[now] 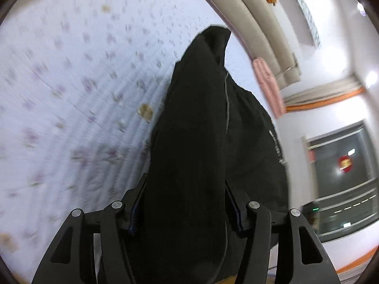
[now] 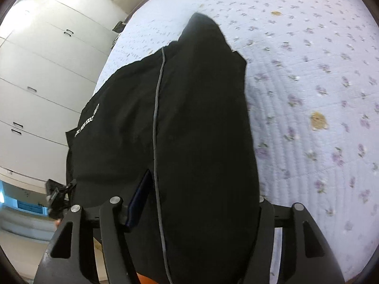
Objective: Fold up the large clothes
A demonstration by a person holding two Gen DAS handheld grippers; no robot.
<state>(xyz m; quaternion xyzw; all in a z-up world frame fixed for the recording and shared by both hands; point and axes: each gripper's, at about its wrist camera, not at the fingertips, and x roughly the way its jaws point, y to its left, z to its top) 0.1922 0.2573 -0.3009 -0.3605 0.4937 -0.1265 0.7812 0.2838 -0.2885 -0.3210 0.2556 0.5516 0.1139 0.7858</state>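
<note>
The left hand-held gripper (image 1: 184,203) clamps a black garment (image 1: 201,130) (thin grey piping) that runs toward 12 o'clock over the floral bed (image 1: 71,82).

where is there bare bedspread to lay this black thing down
Left wrist view: floral bedspread lies bare left of the black garment. Right wrist view: bare bedspread right of the garment. It gets crowded toward the headboard and wardrobe.

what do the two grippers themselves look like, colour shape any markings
Both look alike. The left gripper and the right gripper are matte black, each built from angular linkage arms with triangular cut-outs, joined by round silver pivot pins. The jaws carry dark blue pads on their inner faces. No cables, printed markings or sleeves show in either wrist view.
</note>
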